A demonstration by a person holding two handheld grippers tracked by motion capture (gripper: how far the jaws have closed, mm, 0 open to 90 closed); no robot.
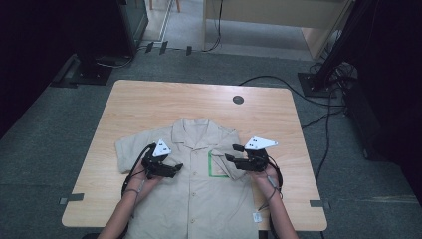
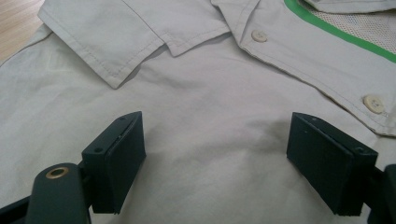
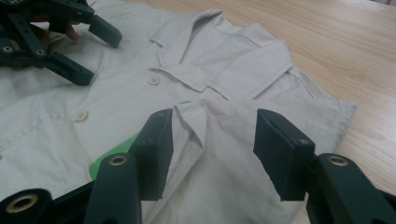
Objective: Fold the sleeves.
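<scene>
Both tongs [image 1: 175, 168] [image 1: 232, 153] gaping wide over shirt [image 1: 199, 194], gripping nothing; folded pocket flap [image 3: 194, 123] risking slipping flat, bunching.

a light wooden table [image 1: 149, 99] stands on grey carpet [image 1: 45, 149], with a round black cable port [image 1: 238, 99] near its far edge; black cables [image 1: 318, 114] trail beside it.
</scene>
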